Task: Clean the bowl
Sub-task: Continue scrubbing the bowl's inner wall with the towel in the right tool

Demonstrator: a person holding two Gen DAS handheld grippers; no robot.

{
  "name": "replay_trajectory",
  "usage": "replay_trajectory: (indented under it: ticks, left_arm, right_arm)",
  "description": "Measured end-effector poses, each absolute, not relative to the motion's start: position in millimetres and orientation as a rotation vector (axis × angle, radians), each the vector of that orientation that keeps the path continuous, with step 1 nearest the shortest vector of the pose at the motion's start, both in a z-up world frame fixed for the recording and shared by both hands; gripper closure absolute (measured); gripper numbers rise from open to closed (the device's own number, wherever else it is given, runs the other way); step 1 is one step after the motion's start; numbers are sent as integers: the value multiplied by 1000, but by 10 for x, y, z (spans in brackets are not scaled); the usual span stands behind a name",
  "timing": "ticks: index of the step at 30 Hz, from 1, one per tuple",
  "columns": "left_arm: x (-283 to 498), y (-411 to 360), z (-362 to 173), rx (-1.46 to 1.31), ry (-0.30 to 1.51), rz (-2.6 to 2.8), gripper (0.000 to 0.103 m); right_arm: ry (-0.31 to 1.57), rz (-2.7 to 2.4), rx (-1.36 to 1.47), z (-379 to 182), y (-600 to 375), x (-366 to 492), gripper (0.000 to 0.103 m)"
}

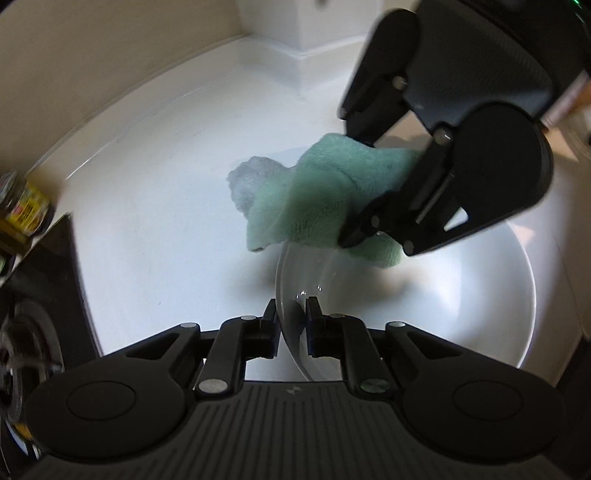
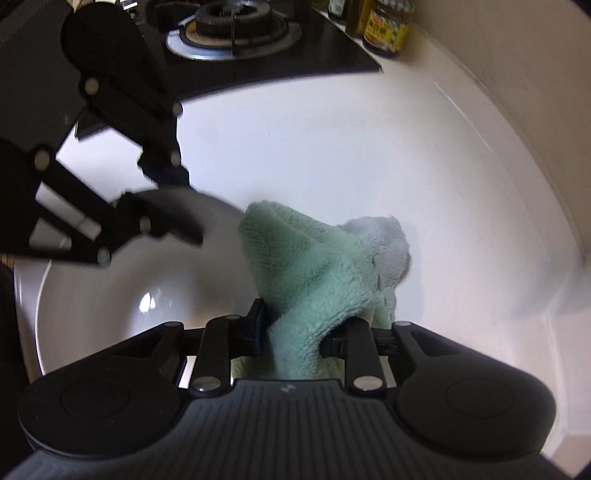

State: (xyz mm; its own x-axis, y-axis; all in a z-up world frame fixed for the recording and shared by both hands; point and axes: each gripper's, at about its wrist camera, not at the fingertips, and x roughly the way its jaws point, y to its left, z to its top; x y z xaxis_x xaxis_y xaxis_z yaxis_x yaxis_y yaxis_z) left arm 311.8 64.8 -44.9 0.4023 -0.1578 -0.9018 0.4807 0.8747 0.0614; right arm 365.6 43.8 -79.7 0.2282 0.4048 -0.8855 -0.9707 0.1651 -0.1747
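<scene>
- the left gripper (image 1: pixel 291 325) has the near rim of the bowl (image 1: pixel 480 332) between its narrow jaws; the pads look close against the rim, so i judge it a thin pinch on a smooth, glossy edge, and the bowl could slip or tip if the wipe pushes hard sideways.
- the right gripper (image 2: pixel 295 332) is clamped on a bunched green cloth (image 2: pixel 306 266) with a grey corner; the loose fold hangs over the far rim onto the counter (image 2: pixel 332 147), so it may wipe the counter instead of the bowl, or drag out of the jaws.
- the bowl is white, shallow and shiny, sitting on the white counter near the stove (image 2: pixel 229 26); no dirt is plain to see inside.
</scene>
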Motion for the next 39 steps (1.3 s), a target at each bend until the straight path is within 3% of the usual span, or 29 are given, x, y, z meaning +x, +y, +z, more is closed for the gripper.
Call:
replay_trajectory:
  ticks: [8, 23, 35, 39]
  left_arm:
    - [2902, 748, -376, 139, 1117, -251, 88]
    - [3141, 551, -418, 498, 1077, -503, 89]
    - [2910, 845, -435, 217, 1055, -365, 89]
    - [2983, 844, -454, 245, 1045, -397, 93]
  right_arm:
    - [824, 1062, -717, -814, 191, 3702, 83]
    - [861, 1005, -753, -802, 164, 3599, 84]
    - [863, 973, -683, -785, 113, 3575, 85]
    - [884, 956, -661, -830, 5, 3529, 86]
